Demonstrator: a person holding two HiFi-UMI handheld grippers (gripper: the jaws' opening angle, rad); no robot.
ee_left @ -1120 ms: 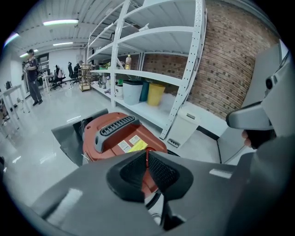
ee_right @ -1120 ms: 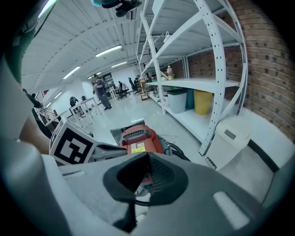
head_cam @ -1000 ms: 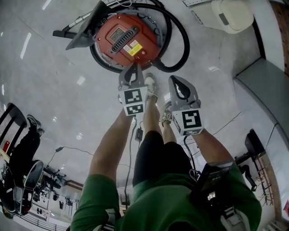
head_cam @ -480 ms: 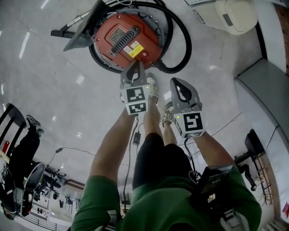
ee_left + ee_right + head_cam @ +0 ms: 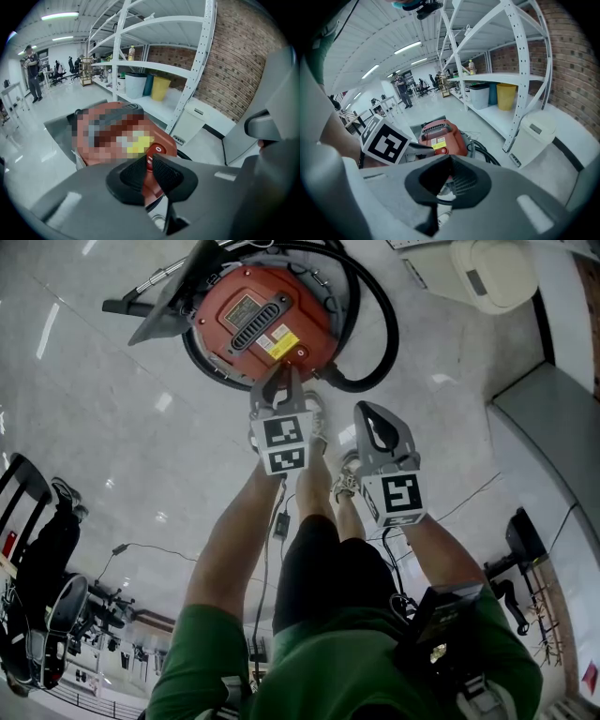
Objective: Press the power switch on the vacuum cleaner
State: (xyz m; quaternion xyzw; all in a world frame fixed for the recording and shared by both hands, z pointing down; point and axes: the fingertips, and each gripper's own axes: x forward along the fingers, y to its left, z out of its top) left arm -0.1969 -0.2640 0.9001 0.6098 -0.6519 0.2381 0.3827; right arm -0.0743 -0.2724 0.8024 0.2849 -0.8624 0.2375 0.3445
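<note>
The round red vacuum cleaner (image 5: 258, 320) stands on the floor at the top of the head view. Its round red power switch (image 5: 300, 353) sits at the near rim, next to a yellow label. My left gripper (image 5: 286, 373) is shut and empty, its tips just short of the switch. In the left gripper view the switch (image 5: 157, 149) shows right above the closed pads (image 5: 161, 173). My right gripper (image 5: 373, 420) is shut and empty too, held back to the right of the left one. The right gripper view shows the vacuum (image 5: 440, 136) and the left gripper's marker cube (image 5: 386, 140).
A black hose (image 5: 382, 324) loops round the vacuum's right side, and a dark nozzle (image 5: 164, 301) lies at its left. A white bin (image 5: 483, 273) and white shelving (image 5: 154, 70) stand beyond it. The person's shoes (image 5: 316, 420) are beneath the grippers. Office chairs (image 5: 42, 549) stand left.
My left gripper has moved forward toward the vacuum's red switch. The right gripper has barely shifted.
</note>
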